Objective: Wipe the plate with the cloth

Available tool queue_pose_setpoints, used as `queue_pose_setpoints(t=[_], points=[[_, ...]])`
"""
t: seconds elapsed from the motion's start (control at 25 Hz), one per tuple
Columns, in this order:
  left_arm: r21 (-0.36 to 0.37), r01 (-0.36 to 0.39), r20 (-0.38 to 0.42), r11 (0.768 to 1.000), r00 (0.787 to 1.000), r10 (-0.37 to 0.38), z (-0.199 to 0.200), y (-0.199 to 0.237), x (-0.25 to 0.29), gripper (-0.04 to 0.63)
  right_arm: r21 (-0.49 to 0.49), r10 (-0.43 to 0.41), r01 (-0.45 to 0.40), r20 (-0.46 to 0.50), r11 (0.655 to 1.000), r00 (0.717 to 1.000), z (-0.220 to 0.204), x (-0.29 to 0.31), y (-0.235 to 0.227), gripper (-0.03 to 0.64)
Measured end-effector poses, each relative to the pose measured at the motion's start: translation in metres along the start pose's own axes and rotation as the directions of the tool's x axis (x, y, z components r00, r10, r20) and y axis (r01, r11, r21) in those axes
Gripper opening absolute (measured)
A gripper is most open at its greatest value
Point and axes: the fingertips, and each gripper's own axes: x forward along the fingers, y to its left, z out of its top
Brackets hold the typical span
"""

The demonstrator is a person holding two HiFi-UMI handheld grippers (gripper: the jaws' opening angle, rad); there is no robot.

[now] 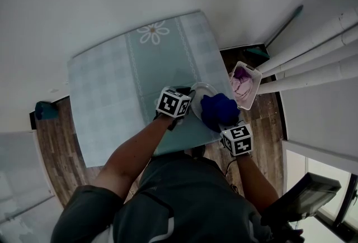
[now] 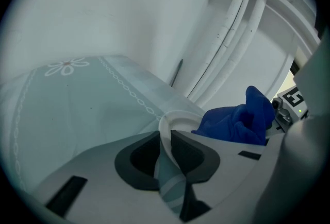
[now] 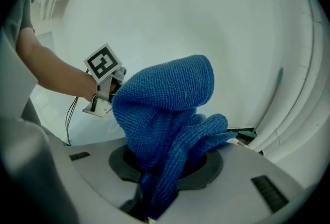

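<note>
One plate (image 1: 205,90) sits at the table's (image 1: 112,91) near right edge, its rim clamped between the left gripper's (image 2: 166,152) jaws. The right gripper (image 3: 161,179) pinches one blue cloth (image 3: 170,104), which is bunched over the plate.

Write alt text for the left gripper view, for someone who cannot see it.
The left gripper is shut on the rim of a white plate, with a pale green, daisy-printed tablecloth beyond it. A bunched blue cloth sits at the plate's right side, and white pipes rise behind.
</note>
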Motion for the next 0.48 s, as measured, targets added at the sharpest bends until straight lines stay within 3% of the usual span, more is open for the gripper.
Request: queue_pose_setpoints(t=[0.2,0.28,0.48], points=[[-0.007,-0.011,0.0,1.0,1.0,0.011,0.0,0.0,0.0,0.074,0.078,-0.107,0.104,0.035,0.992,0.994,0.004,-0.016,-0.036,0.124],[-0.012,-0.007,0.003,1.0,1.0,0.008,0.0,-0.001,-0.001,0.072,0.082,-0.113,0.107,0.063,0.991,0.992,0.015,-0.022,-0.034,0.124],[-0.011,-0.005,0.016,1.0,1.0,0.005,0.001,-0.001,-0.002,0.072,0.008,0.06,-0.061,0.092,0.998,0.994,0.04,-0.002,0.038,0.124]])
